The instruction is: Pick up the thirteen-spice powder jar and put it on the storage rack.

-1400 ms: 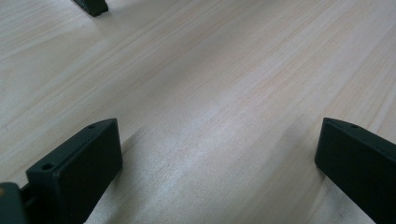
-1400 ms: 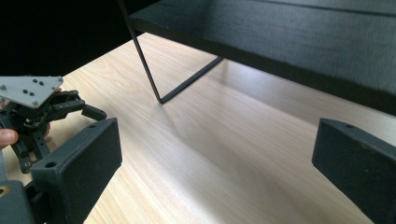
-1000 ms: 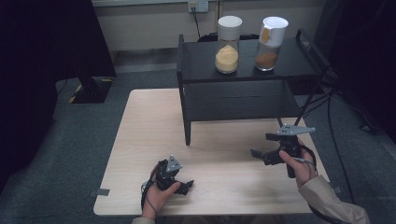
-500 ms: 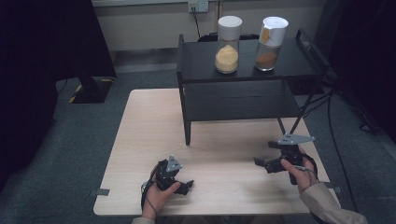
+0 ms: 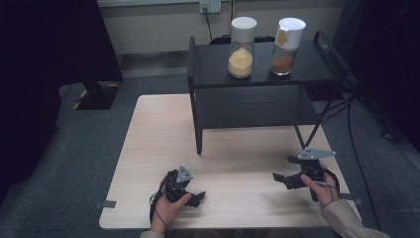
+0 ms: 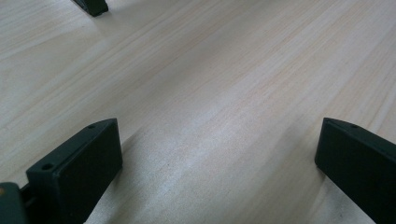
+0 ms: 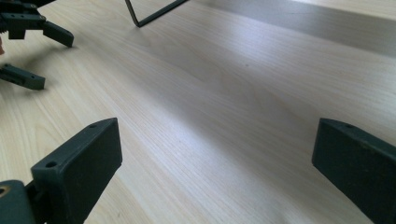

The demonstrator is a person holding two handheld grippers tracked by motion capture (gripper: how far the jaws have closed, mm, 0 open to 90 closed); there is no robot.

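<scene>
Left gripper (image 5: 197,198) and right gripper (image 5: 280,179), black, fingers spread wide, empty, low over pale wooden table (image 5: 148,148).

From high above the near edge, we are looking forward and down over the whole table (image 5: 158,134). Our two gripper views are skimming close over its wood, and the right one is catching the left gripper (image 7: 32,53) too.
</scene>
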